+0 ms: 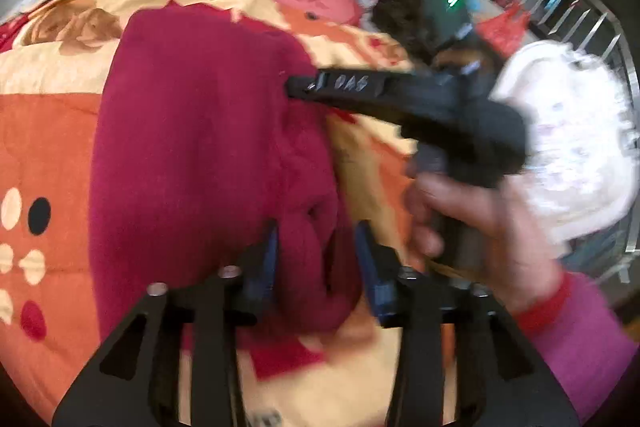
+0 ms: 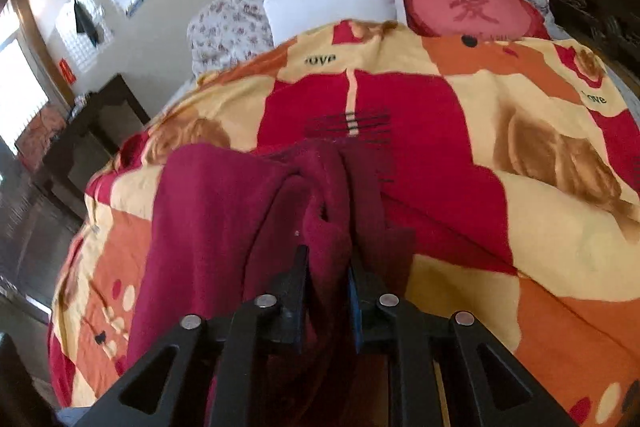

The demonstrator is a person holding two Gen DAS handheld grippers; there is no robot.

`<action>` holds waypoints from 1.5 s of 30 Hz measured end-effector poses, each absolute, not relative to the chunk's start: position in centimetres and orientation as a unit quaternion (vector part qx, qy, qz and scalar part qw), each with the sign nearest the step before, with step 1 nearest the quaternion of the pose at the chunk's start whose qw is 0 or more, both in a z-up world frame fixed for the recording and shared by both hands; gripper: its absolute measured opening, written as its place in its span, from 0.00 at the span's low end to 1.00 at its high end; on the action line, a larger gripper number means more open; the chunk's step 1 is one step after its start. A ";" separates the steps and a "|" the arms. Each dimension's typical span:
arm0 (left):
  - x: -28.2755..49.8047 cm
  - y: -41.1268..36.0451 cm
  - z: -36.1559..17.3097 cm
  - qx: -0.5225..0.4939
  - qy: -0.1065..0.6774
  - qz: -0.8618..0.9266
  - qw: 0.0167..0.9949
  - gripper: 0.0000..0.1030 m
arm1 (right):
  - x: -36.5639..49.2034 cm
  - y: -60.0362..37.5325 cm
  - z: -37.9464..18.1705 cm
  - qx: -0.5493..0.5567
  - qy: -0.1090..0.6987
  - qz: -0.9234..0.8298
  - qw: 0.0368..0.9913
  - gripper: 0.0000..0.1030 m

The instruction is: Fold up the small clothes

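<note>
A dark red garment is being held over the bed. A bunched fold is being clamped by the right claw, and another fold is being pinched by the left claw.

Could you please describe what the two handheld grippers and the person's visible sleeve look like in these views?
Both the left gripper and right gripper are matte black frames with triangular cut-outs, silver round bolt heads and blue finger pads. The hand wears a magenta sleeve with a red cuff.
</note>
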State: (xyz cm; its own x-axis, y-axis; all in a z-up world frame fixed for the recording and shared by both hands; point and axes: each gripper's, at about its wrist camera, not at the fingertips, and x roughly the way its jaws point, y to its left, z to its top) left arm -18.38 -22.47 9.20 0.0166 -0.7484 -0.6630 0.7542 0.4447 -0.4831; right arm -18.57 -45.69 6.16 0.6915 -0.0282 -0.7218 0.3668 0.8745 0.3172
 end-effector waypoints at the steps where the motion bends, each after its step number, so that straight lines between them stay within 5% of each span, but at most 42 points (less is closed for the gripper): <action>1: -18.5 -21.7 10.4 -0.003 0.458 -0.537 0.708 0.54 | -19.2 -45.8 6.8 0.221 0.379 -0.120 0.891 0.23; 3: -18.4 -19.8 13.0 -0.005 0.432 -0.549 0.716 0.59 | -20.8 -46.0 7.9 0.220 0.376 -0.132 0.890 0.38; 7: -17.8 -17.7 13.7 0.053 0.390 -0.505 0.768 0.59 | -23.6 -45.4 8.9 0.286 0.355 -0.060 0.888 0.47; 11: -15.4 -17.7 10.5 0.069 0.429 -0.446 0.783 0.59 | -24.5 -42.1 8.4 0.294 0.366 0.003 0.883 0.47; 13: -15.3 -18.0 9.0 0.063 0.436 -0.441 0.782 0.59 | -24.3 -40.0 7.8 0.235 0.392 -0.016 0.889 0.32; 14: -14.9 -18.5 8.2 0.067 0.443 -0.436 0.781 0.59 | -24.3 -39.3 7.1 0.195 0.412 -0.051 0.889 0.09; 23: -16.4 -19.4 6.2 0.101 0.451 -0.418 0.783 0.68 | -26.9 -42.1 5.0 0.244 0.391 -0.075 0.884 0.09; 25: -16.0 -19.2 6.5 0.086 0.449 -0.417 0.786 0.68 | -27.3 -42.9 6.9 0.245 0.348 -0.097 0.899 0.15; 27: -16.1 -19.2 6.9 0.076 0.442 -0.417 0.790 0.68 | -26.4 -44.4 7.5 0.263 0.332 -0.115 0.898 0.54; 29: -16.2 -19.4 7.1 0.076 0.438 -0.417 0.793 0.68 | -24.5 -45.5 7.0 0.289 0.337 -0.108 0.890 0.57; 31: -16.2 -19.8 7.0 0.080 0.443 -0.418 0.790 0.68 | -22.6 -45.8 6.0 0.301 0.350 -0.098 0.882 0.55; 33: -16.4 -20.2 7.0 0.087 0.438 -0.412 0.794 0.68 | -20.5 -45.9 5.2 0.299 0.358 -0.087 0.880 0.20; 36: -16.4 -20.6 7.0 0.089 0.433 -0.416 0.795 0.68 | -19.5 -45.3 6.4 0.241 0.361 -0.105 0.895 0.08; 44: -17.3 -22.5 6.3 0.127 0.409 -0.414 0.803 0.76 | -18.6 -47.3 5.4 0.228 0.368 -0.131 0.892 0.09; 45: -17.2 -22.3 6.4 0.123 0.412 -0.415 0.802 0.76 | -19.2 -47.4 6.0 0.238 0.366 -0.130 0.890 0.20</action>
